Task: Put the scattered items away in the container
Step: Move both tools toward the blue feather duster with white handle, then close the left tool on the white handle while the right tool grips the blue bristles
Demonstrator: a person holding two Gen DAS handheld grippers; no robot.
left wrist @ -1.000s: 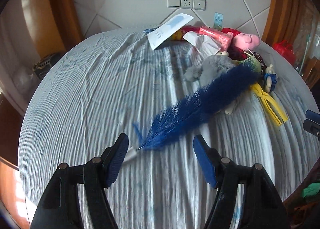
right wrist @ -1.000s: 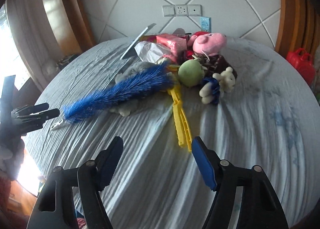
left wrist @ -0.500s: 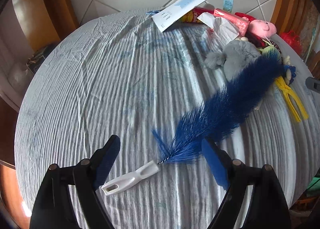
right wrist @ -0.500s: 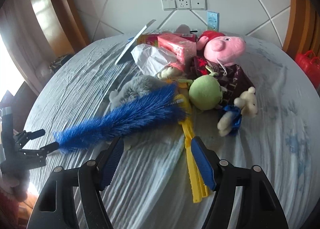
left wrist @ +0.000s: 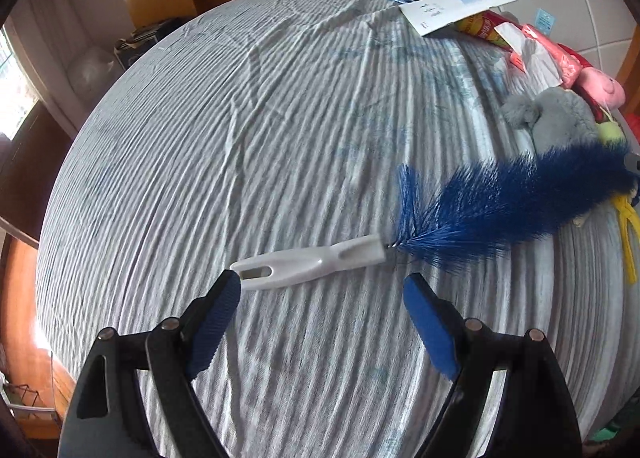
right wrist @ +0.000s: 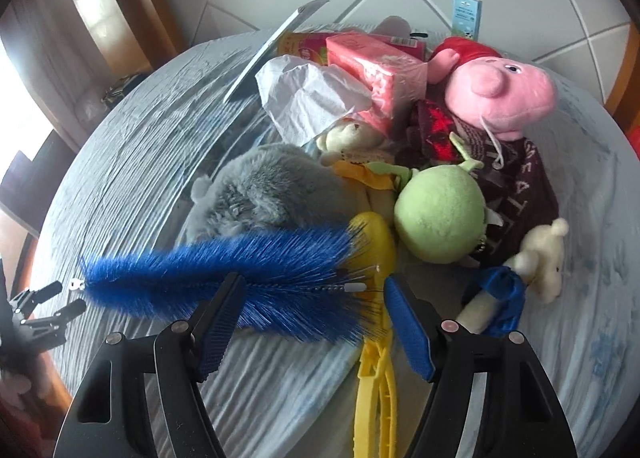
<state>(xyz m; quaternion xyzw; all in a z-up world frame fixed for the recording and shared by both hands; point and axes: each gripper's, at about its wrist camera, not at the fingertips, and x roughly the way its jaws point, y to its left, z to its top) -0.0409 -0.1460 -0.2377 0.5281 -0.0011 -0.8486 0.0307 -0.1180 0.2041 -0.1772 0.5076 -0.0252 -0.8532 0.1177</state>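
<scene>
Lying on bed [left wrist: 280,118], brush [left wrist: 500,198] had white handle [left wrist: 312,260] just ahead of left tool [left wrist: 322,298], fingers apart, handle tip near left finger. Bristle end sat between right tool [right wrist: 312,298] fingers, also apart, nothing clamped. Wide bare sheet left of brush; toy pile [right wrist: 436,214] crowded far side. Both tools low, angled down at bed.

left tool [left wrist: 322,292] agape, right tool [right wrist: 312,296] agape
</scene>
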